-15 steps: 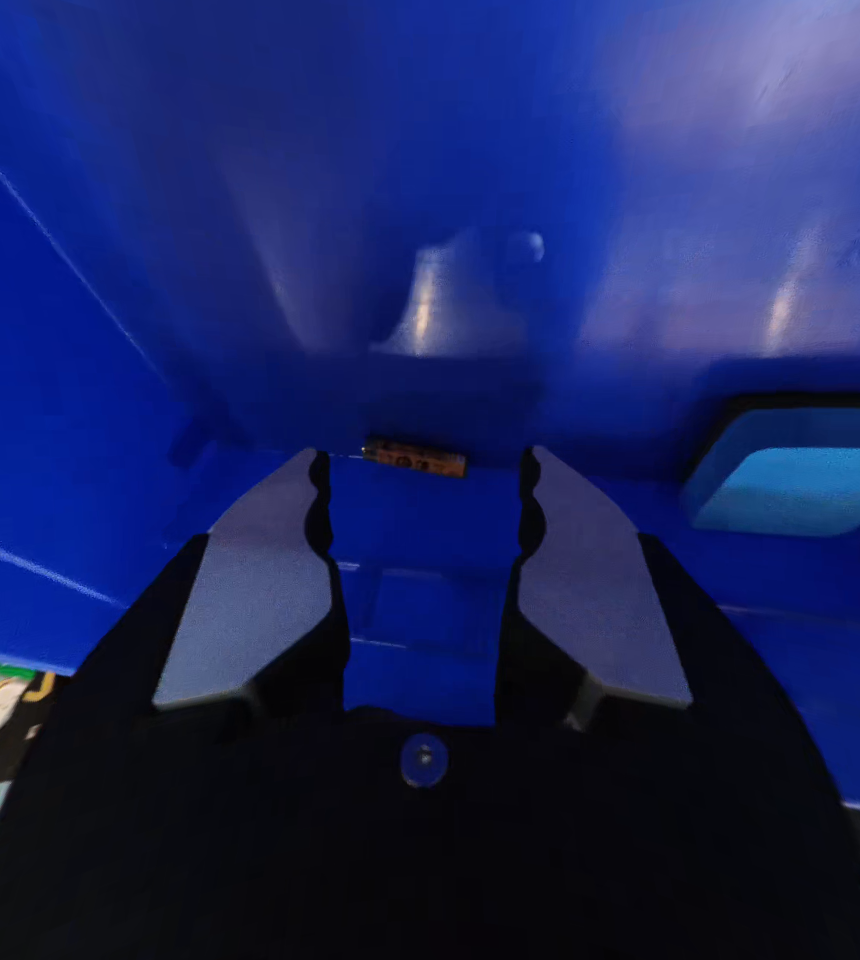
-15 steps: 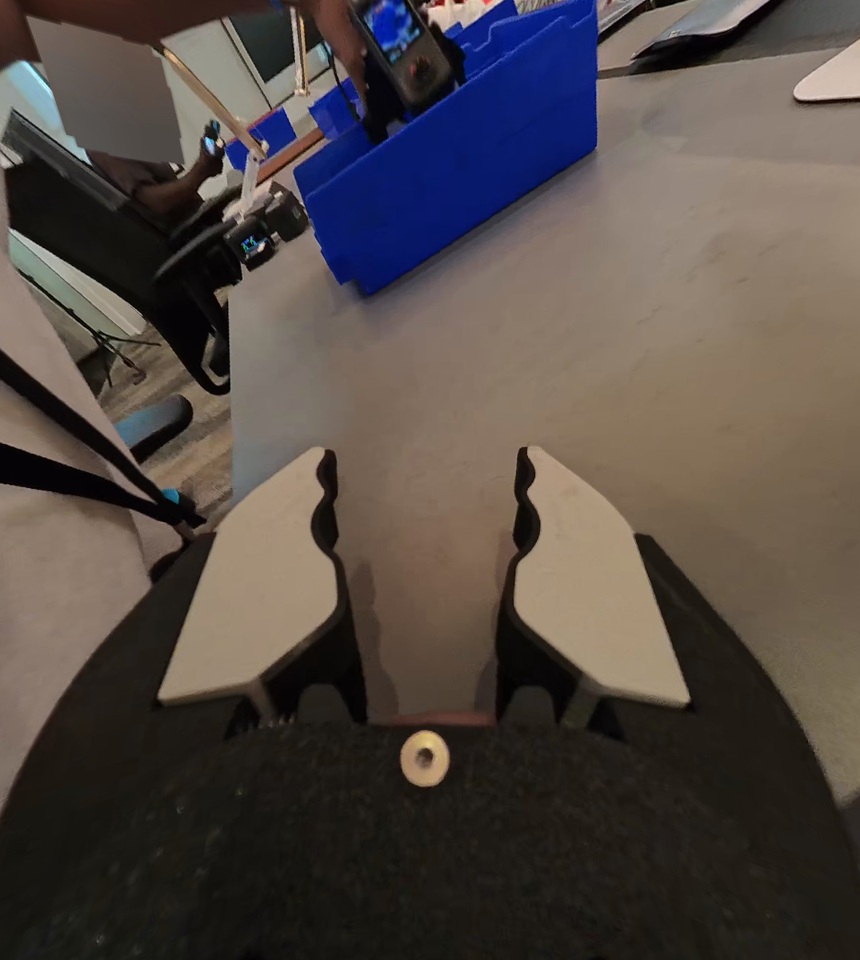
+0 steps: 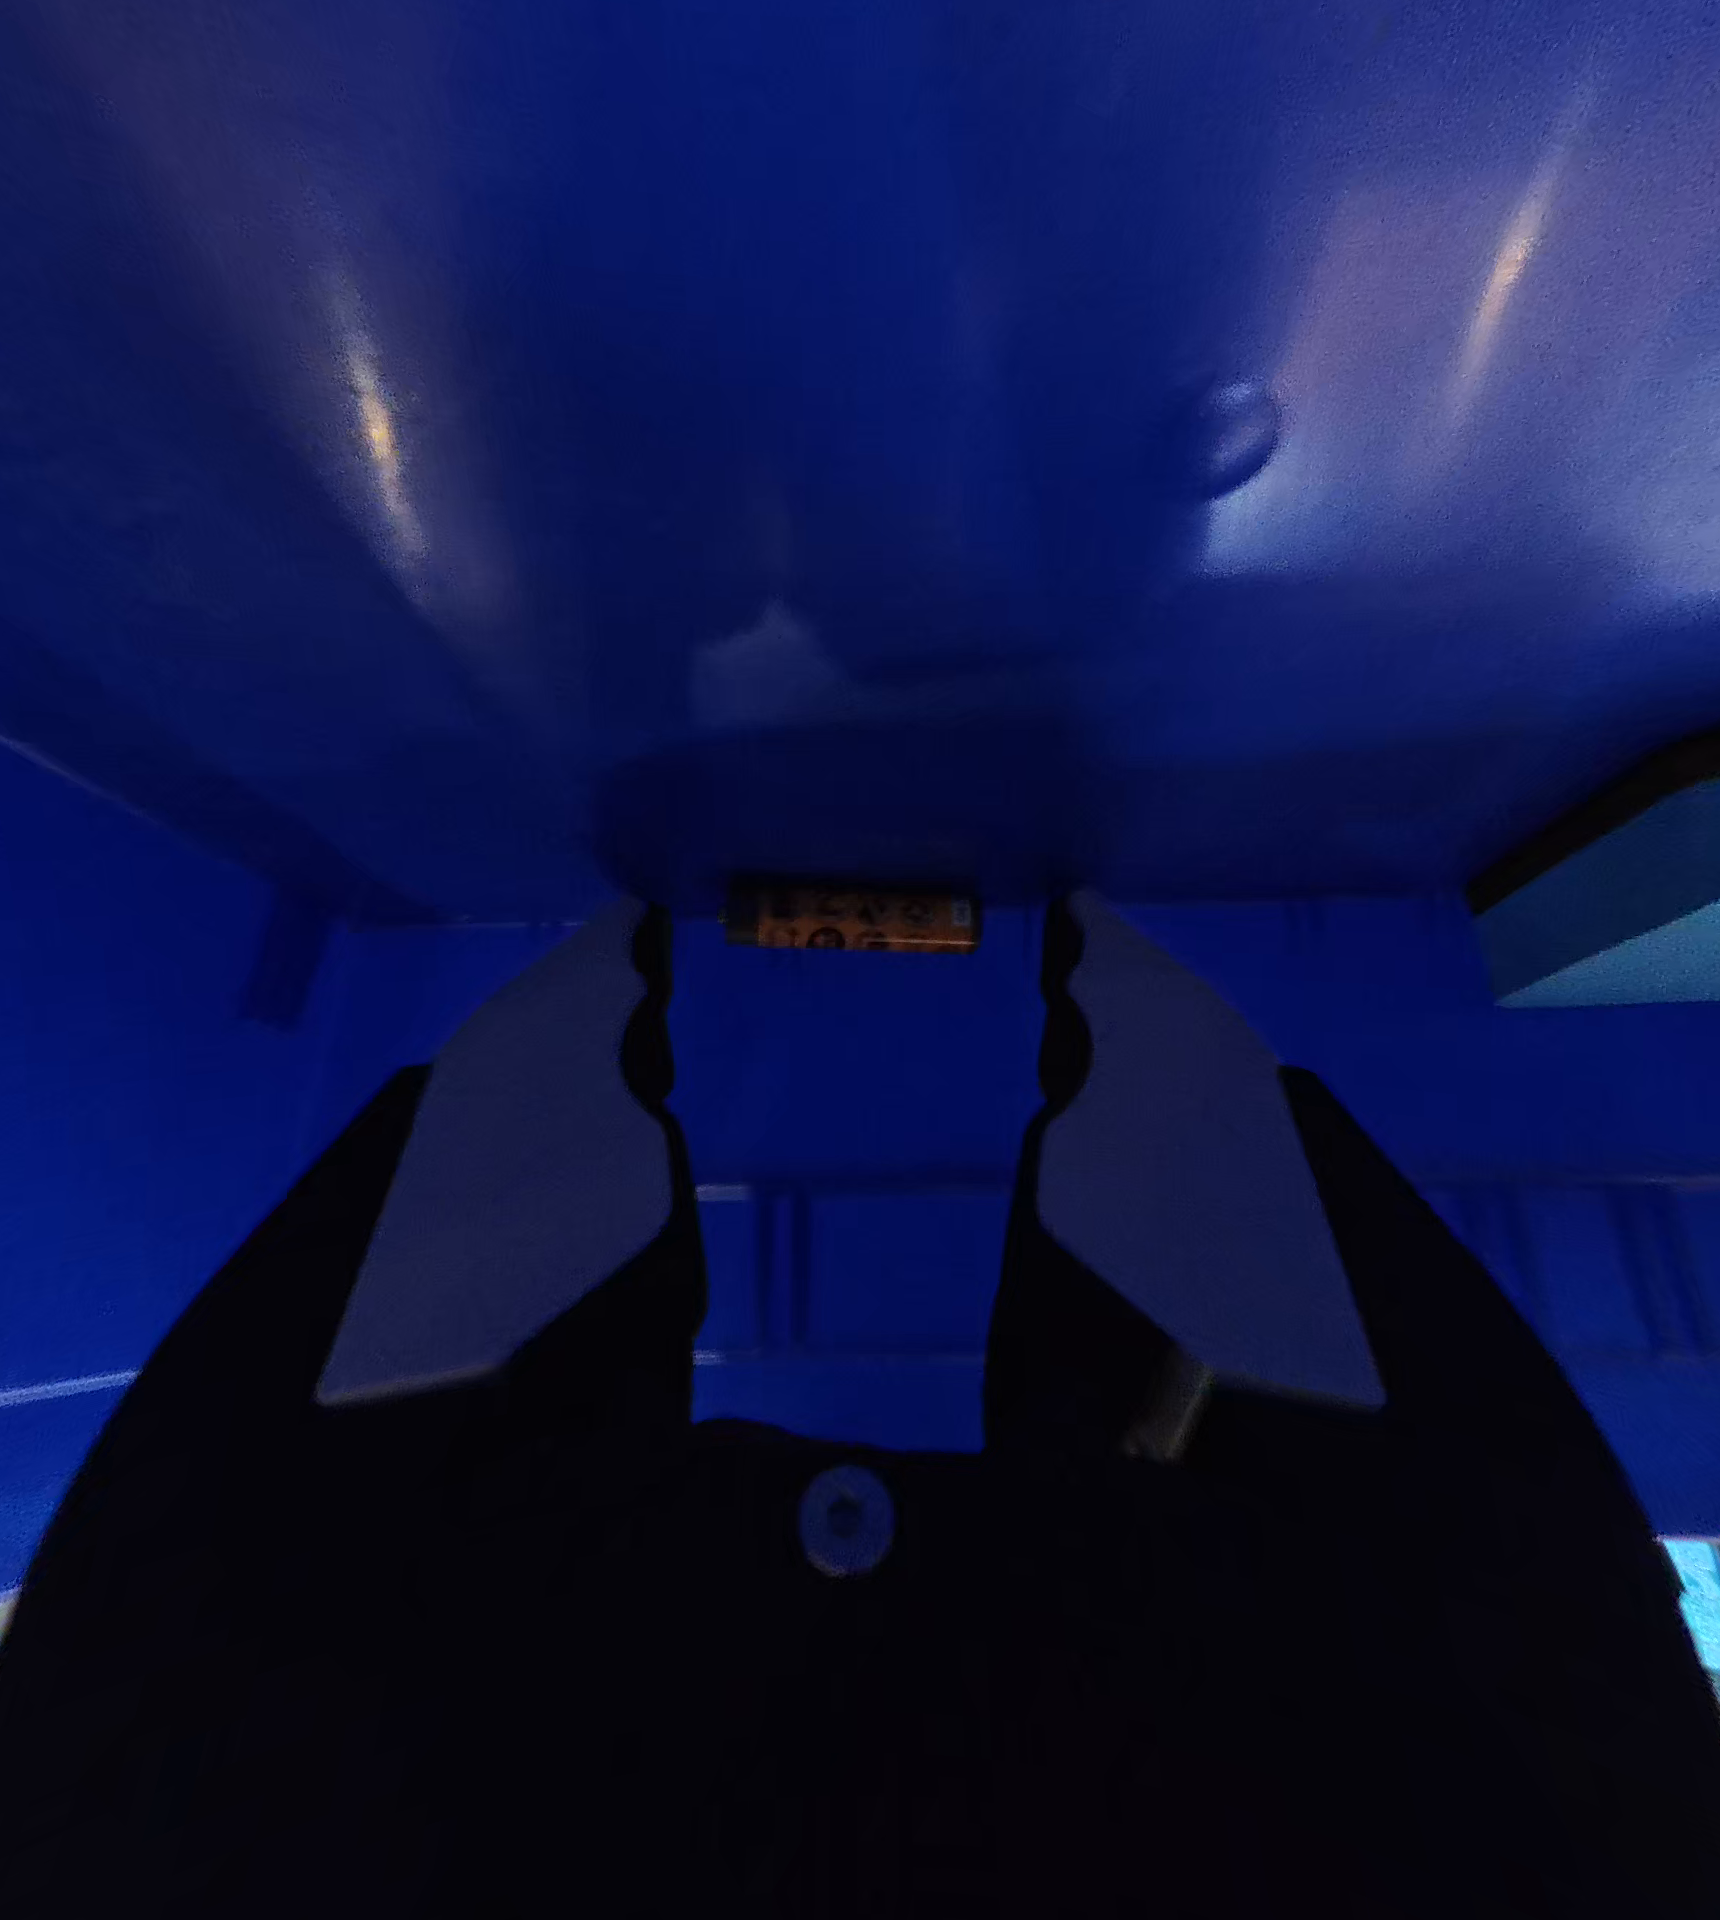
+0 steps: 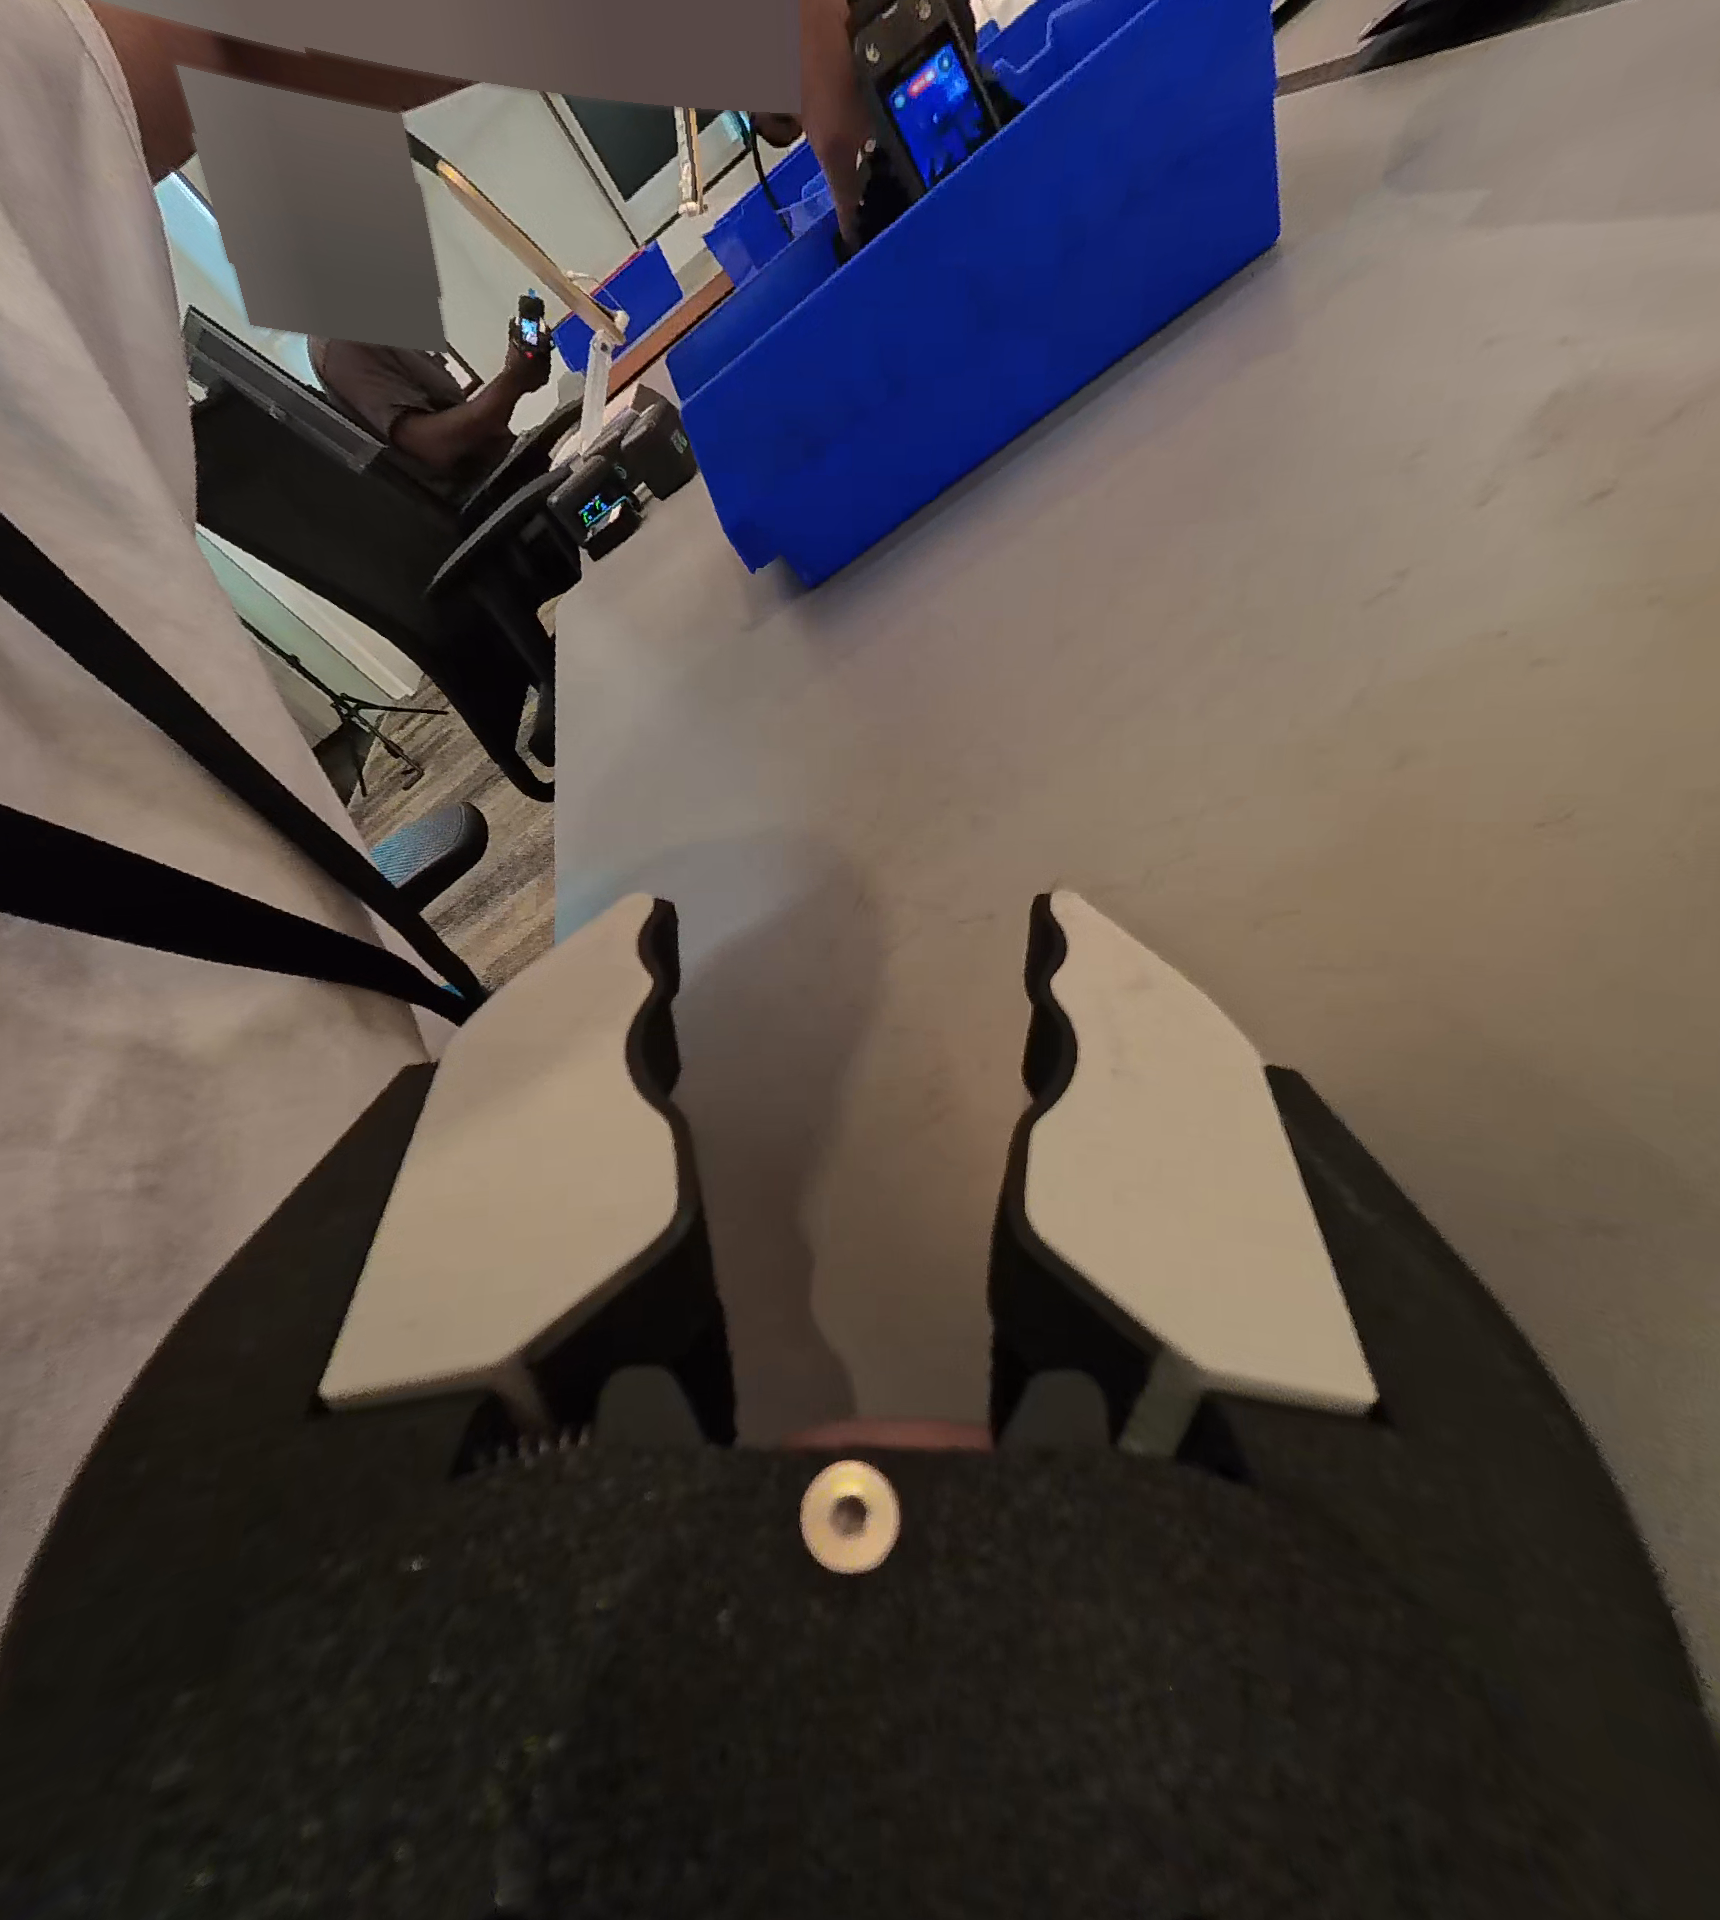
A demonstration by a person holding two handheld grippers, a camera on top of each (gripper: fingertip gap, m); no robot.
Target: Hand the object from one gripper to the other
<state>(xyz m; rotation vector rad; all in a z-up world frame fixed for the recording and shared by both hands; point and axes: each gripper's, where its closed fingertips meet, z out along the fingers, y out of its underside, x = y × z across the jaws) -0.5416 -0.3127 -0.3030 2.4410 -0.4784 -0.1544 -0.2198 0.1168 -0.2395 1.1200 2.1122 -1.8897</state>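
The left gripper is seen deep inside a blue bin, its two grey fingers held well apart with nothing between them. Just beyond the fingertips, a small orange and dark cylinder is seen lying on its side, where the bin's floor meets its far wall. It looks like a small battery, but the lighting is dim and its markings are too small to be made out. Whether the fingertips touch it cannot be told; it seems to lie just ahead of them, across the gap. A lighter blue block is partly cut off at the right edge of this view, and its full shape is not shown. The bin's walls fill nearly the whole picture, so little outside is seen.

In the right wrist view, the right gripper is held over a grey table, its fingers also spread apart and empty. The bin is seen farther off on the table, and the back of the left gripper is seen reaching into it, its lower part hidden by the bin's wall. The cylinder is hidden from this view. A pale garment with black straps fills the left side; the background beyond is partly covered by blurred patches
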